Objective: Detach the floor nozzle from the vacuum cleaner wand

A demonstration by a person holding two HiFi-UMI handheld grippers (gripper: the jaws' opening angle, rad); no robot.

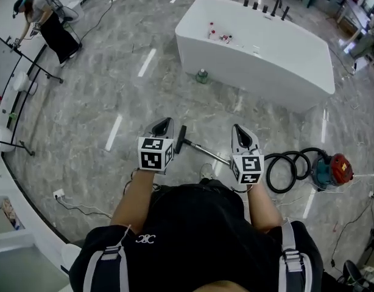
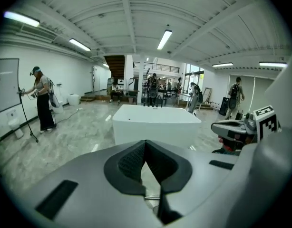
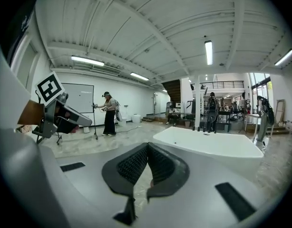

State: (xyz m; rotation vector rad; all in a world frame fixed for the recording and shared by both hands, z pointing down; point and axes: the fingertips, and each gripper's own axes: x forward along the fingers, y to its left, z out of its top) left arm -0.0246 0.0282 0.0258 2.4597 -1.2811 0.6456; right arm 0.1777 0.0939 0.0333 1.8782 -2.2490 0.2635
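Black floor nozzle [image 1: 180, 140] rests on the marble floor [image 1: 114, 102], still joined to a slim silver wand [image 1: 208, 152] lying flat, angled toward the teal-and-red vacuum [image 1: 330, 169].

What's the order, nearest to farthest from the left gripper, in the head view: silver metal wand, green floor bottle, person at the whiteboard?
1. Silver metal wand, just right of the left gripper.
2. Green bottle, ahead by the white counter.
3. Person, far upper left.

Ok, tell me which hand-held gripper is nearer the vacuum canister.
Right. The right hand-held gripper is left of the vacuum canister, with the coiled hose between them; the left hand-held gripper is farther left, across the wand.
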